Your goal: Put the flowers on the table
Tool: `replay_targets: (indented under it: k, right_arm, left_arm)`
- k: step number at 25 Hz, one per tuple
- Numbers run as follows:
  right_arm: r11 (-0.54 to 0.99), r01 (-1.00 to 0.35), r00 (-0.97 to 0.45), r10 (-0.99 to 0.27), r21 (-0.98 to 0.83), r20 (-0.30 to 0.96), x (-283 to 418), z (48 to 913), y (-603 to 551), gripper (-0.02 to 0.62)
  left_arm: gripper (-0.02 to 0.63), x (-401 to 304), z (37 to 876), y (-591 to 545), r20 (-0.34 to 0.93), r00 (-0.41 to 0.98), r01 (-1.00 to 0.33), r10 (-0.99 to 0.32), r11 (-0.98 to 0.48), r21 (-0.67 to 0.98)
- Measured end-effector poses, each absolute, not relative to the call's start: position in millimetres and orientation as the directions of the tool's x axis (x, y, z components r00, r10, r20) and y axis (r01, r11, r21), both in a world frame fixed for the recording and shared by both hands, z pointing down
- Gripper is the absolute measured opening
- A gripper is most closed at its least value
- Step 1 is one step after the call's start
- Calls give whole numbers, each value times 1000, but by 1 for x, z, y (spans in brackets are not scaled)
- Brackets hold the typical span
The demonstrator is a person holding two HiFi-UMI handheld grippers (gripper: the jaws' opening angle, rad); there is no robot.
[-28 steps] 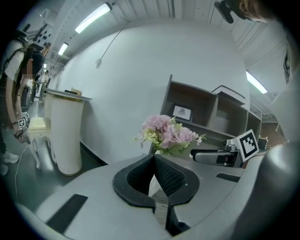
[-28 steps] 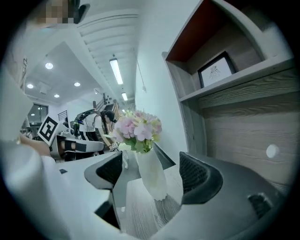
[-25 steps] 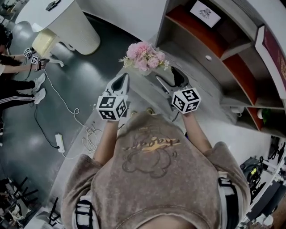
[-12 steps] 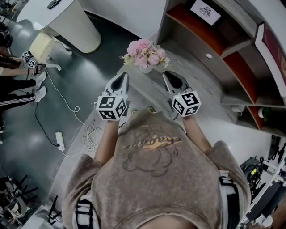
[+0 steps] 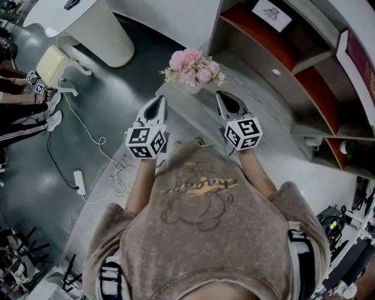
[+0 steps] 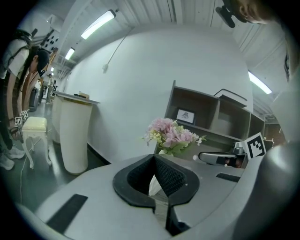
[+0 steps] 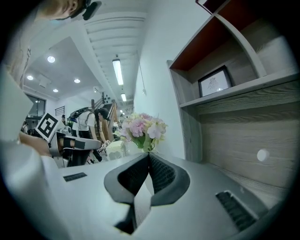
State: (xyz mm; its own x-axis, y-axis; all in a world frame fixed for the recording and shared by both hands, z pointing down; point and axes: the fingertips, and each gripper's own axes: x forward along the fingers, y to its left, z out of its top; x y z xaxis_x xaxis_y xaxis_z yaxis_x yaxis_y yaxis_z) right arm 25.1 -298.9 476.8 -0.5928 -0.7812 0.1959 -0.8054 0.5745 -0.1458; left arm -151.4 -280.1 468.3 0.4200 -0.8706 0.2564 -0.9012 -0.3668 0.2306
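Note:
A bunch of pink flowers (image 5: 192,69) in a pale vase stands on the grey wooden table (image 5: 249,94) under the shelves. My left gripper (image 5: 157,99) hovers just short of it on the left, jaws together with nothing between them. My right gripper (image 5: 224,95) is level with it on the right; its jaws have just been closing and now meet on nothing. In the left gripper view the flowers (image 6: 171,136) rise beyond the shut left gripper (image 6: 153,157). In the right gripper view the flowers (image 7: 143,127) stand just past the shut right gripper (image 7: 148,156).
Orange-backed shelves with a small framed picture (image 5: 269,13) rise behind the table. On the dark floor to the left are a white round counter (image 5: 99,29), a cream chair (image 5: 53,58), a power strip (image 5: 78,181) with a cable, and another person's legs.
The right gripper's jaws, wide apart a second ago, have come together on nothing. Both hands stay roughly where they were, and the flowers have not moved.

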Motion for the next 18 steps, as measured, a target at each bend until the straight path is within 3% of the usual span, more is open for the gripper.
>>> replay_targets:
  k: [18]
  right_arm:
    - [576, -803, -596, -775, -151, 212, 17, 480, -300, 0]
  left_arm:
    - [18, -154, 470, -280, 257, 425, -898, -868, -370, 236]
